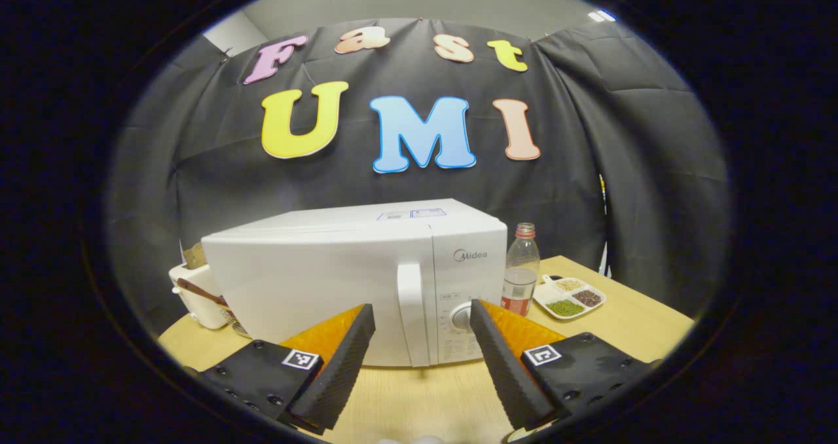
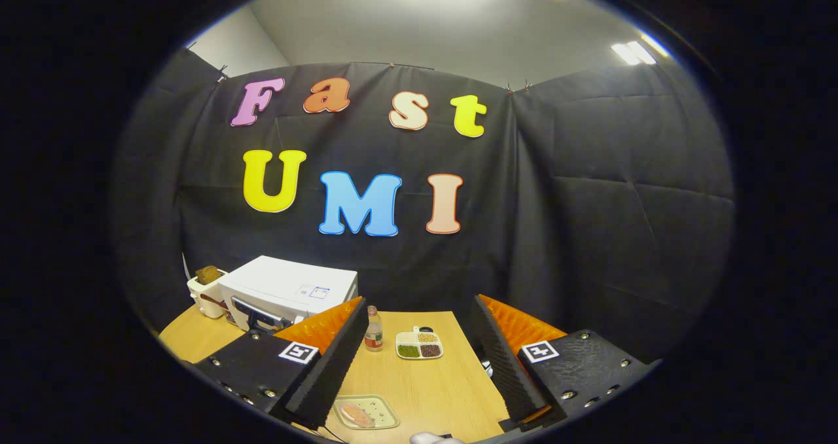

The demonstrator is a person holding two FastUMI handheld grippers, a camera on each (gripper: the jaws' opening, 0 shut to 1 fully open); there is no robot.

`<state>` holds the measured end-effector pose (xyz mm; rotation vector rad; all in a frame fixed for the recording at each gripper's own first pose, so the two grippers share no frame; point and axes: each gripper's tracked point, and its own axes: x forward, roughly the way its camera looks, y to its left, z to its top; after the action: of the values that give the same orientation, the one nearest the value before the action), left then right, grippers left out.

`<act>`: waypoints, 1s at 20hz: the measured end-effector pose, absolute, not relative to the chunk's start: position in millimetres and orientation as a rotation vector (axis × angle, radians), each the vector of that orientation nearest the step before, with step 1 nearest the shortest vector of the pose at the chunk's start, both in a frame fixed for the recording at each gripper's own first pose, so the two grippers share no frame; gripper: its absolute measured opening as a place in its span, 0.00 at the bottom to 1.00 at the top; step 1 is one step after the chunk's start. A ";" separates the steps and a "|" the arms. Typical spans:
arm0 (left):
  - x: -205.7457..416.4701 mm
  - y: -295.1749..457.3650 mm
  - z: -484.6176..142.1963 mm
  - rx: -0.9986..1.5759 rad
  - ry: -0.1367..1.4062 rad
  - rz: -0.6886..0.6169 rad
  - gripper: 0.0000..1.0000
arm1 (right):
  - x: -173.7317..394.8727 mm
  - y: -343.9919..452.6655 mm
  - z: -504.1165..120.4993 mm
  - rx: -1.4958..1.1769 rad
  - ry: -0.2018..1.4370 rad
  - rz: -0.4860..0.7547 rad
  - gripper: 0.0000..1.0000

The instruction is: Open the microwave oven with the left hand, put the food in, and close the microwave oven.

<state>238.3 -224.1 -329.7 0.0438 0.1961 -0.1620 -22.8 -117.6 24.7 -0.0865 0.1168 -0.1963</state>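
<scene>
A white microwave oven [image 1: 353,280] stands on the wooden table [image 1: 419,398], its door shut and a vertical white handle [image 1: 411,313] near the door's right edge. My left gripper [image 1: 422,349] is open, a short way in front of that handle. In the right gripper view the microwave oven [image 2: 288,290] is far off at the left. A pale green tray [image 2: 365,412] with pinkish food [image 2: 357,415] lies on the table [image 2: 425,378] just ahead of my open right gripper [image 2: 419,359], which holds nothing.
A plastic bottle [image 1: 521,277] and a white divided dish of grains [image 1: 569,296] stand right of the microwave; the bottle [image 2: 374,329] and dish [image 2: 419,344] lie mid-table. A white container [image 1: 195,293] sits left of the oven. Black cloth walls surround the table.
</scene>
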 end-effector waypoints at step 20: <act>277.8 -220.3 -352.7 -0.002 0.274 -0.215 0.16 | -0.9 -116.2 -2.4 -0.090 0.193 -0.190 0.97</act>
<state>277.8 -220.3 -352.7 -0.0025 0.2741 -0.2148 -0.9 -116.2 -2.4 -0.0900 0.1932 -0.1896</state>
